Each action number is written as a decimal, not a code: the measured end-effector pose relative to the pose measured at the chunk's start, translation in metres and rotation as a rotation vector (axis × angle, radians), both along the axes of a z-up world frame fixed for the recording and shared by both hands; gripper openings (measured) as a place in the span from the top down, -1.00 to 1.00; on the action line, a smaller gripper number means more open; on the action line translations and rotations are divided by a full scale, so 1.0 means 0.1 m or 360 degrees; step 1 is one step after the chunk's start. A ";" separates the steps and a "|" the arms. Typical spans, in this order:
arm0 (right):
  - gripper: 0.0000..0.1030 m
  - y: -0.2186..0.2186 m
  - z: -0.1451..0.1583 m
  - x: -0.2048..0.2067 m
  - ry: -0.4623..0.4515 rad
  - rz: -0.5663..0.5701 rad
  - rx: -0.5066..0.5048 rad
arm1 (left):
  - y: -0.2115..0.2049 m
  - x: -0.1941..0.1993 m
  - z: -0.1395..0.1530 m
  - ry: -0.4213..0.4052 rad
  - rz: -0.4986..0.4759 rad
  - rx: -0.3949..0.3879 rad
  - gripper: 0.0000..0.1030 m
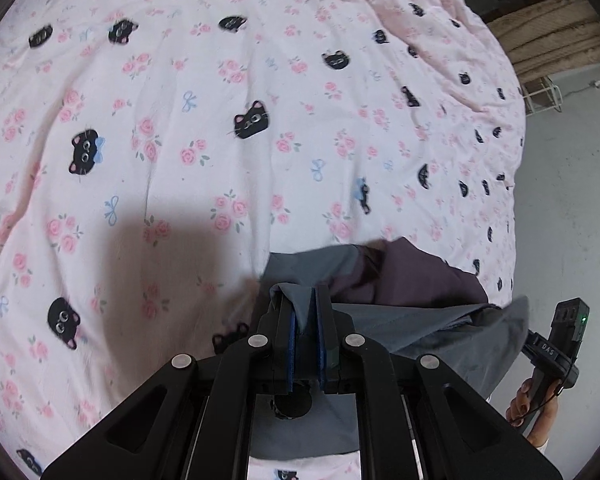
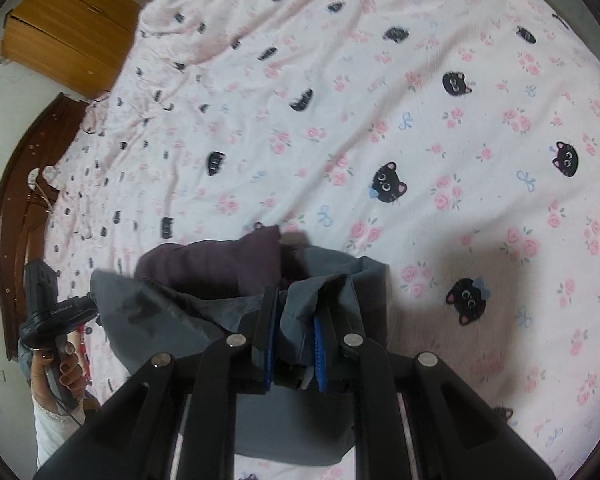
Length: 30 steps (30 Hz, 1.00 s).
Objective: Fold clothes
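Note:
A grey garment [image 1: 432, 328] with a dark purple part [image 1: 412, 276] hangs above the bed, stretched between both grippers. My left gripper [image 1: 306, 300] is shut on a grey fold of it, pinched between the blue pads. In the right wrist view the same grey garment [image 2: 172, 312] bunches up with the purple part [image 2: 216, 264] behind it. My right gripper [image 2: 296, 312] is shut on another grey fold. Each view shows the other gripper's handle in a hand: the handle [image 1: 556, 344] at lower right and the handle [image 2: 52, 312] at lower left.
A pink bed sheet [image 1: 228, 128] printed with black cat faces and roses covers the bed under the garment. The grey floor [image 1: 568, 200] lies past the bed's right edge. A wooden cabinet [image 2: 72, 32] and the dark wooden bed frame [image 2: 24, 168] stand beyond the sheet's left edge.

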State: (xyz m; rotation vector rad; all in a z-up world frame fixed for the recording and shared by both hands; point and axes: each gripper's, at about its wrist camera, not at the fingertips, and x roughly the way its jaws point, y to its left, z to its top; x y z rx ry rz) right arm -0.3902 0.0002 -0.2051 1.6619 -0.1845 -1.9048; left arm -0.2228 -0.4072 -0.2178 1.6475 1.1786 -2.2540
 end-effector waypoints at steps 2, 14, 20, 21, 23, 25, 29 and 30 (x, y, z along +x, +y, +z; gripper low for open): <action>0.69 -0.02 -0.11 -0.04 -0.0025 -0.0009 0.0019 | -0.05 0.01 -0.11 -0.0018 0.0036 0.0058 0.83; 0.69 -0.16 -0.33 -0.05 -0.0063 0.0003 0.0093 | -0.54 0.48 -0.53 0.0076 0.0442 0.0856 0.81; 0.68 -0.15 -0.29 -0.06 -0.0057 -0.0006 0.0112 | -0.68 0.60 -0.23 0.0167 0.0539 0.0753 0.03; 0.68 -0.14 -0.28 -0.07 -0.0055 -0.0011 0.0116 | -0.63 0.58 -0.14 0.0185 0.0500 0.0665 -0.07; 0.68 -0.12 -0.26 -0.07 -0.0054 -0.0014 0.0111 | -0.55 0.56 0.04 0.0221 0.0420 0.0489 -0.08; 0.68 -0.12 -0.24 -0.08 -0.0051 -0.0015 0.0113 | -0.46 0.54 0.21 0.0255 0.0340 0.0313 -0.08; 0.68 -0.14 -0.24 -0.07 -0.0040 -0.0011 0.0126 | -0.30 0.49 0.56 0.0322 0.0179 -0.0039 -0.08; 0.68 -0.15 -0.24 -0.07 -0.0037 -0.0009 0.0130 | -0.14 0.46 0.63 0.0339 0.0100 -0.0118 -0.08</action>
